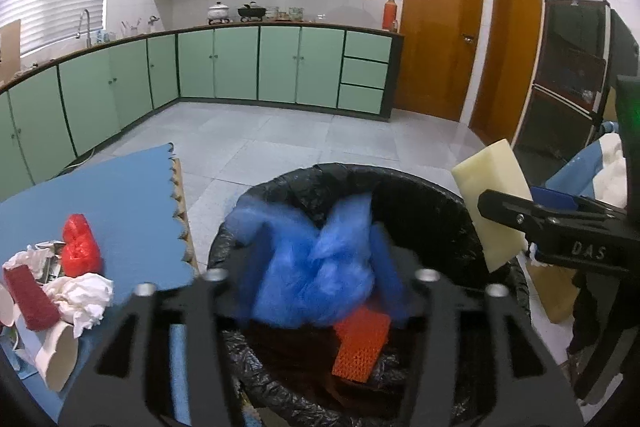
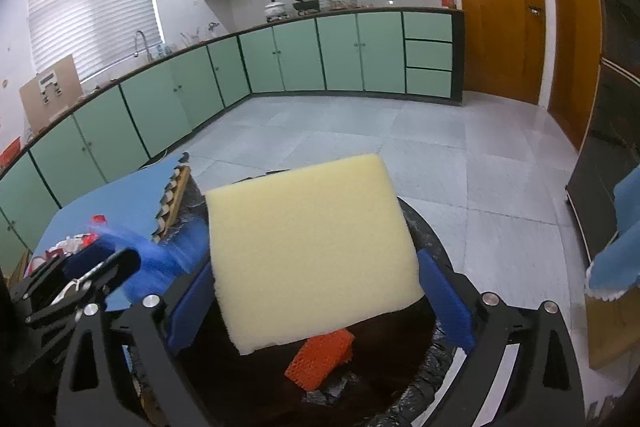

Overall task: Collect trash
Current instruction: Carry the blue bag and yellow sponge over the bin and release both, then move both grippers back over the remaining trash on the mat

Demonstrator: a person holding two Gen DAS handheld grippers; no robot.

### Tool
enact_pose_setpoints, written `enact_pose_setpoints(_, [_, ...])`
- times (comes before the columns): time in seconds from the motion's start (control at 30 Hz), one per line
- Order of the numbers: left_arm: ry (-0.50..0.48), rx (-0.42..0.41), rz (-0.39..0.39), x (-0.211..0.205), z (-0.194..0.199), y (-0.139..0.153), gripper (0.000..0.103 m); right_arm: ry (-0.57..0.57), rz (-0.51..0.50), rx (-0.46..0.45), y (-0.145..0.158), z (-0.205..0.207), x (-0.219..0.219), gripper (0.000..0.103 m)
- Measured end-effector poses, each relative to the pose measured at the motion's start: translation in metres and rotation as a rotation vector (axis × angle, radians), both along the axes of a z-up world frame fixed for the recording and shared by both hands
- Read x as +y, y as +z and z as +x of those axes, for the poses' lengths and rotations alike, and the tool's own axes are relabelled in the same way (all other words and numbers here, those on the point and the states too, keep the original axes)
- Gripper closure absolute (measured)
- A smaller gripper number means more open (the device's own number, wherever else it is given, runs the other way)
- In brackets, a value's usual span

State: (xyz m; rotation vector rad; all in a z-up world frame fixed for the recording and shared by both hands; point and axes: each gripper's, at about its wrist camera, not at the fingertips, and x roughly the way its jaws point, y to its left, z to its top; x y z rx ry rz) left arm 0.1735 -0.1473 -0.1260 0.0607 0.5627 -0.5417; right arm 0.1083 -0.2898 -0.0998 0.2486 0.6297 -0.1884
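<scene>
A bin with a black liner (image 1: 404, 183) stands right under both grippers. My left gripper (image 1: 320, 263) hangs over it, its blue fingers (image 1: 256, 259) apart. A crumpled blue plastic bag (image 1: 316, 267), blurred, sits loosely between them. An orange mesh piece (image 1: 360, 345) lies in the bin. My right gripper (image 2: 316, 291) is shut on a pale yellow sponge (image 2: 312, 251), tilted above the bin (image 2: 426, 227) and the orange mesh piece (image 2: 320, 359). In the left wrist view the sponge (image 1: 492, 203) and right gripper (image 1: 520, 215) are at the bin's right rim.
Left of the bin, a blue foam mat (image 1: 120, 195) carries a red plastic bag (image 1: 80, 247), crumpled white tissue (image 1: 84, 295), a dark red block (image 1: 32, 299) and a paper cup (image 1: 60, 355). A dark cabinet (image 1: 568, 75) stands at the right. Grey tiled floor (image 1: 280, 135) lies beyond.
</scene>
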Motion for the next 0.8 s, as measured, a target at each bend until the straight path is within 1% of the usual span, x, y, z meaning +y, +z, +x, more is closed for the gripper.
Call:
enact_pose_setpoints(0.03, [-0.001, -0.002, -0.004, 0.002, 0.000, -0.001, 0.041, -0.007, 0.004, 0.001, -0.001, -0.001, -0.001, 0.007])
enact_pose_setpoints(0.17, [0.008, 0.000, -0.004, 0.011, -0.001, -0.003, 0.036, -0.038, 0.025, -0.008, -0.001, -0.006, -0.006, 0.006])
enact_pose_setpoints(0.27, [0.033, 0.003, -0.005, 0.022, 0.002, 0.000, 0.032, -0.029, 0.029, 0.011, -0.002, -0.004, -0.005, 0.006])
enact_pose_setpoints(0.4, [0.071, 0.008, -0.008, 0.039, 0.001, 0.004, 0.029, -0.015, 0.026, -0.006, 0.003, -0.007, 0.004, 0.006])
enact_pose_setpoints(0.47, [0.100, 0.002, -0.007, 0.052, -0.001, 0.008, 0.027, 0.001, 0.025, -0.019, 0.007, -0.008, 0.013, 0.006])
enact_pose_setpoints(0.6, [0.165, -0.030, 0.014, 0.084, -0.009, 0.017, 0.026, 0.044, 0.018, -0.044, 0.014, -0.004, 0.035, 0.006])
enact_pose_setpoints(0.7, [0.240, -0.064, 0.032, 0.117, -0.016, 0.027, 0.026, 0.088, 0.014, -0.062, 0.017, 0.000, 0.059, 0.006])
enact_pose_setpoints(0.8, [0.335, -0.095, 0.056, 0.157, -0.023, 0.036, 0.025, 0.143, 0.014, -0.080, 0.019, 0.006, 0.088, 0.006])
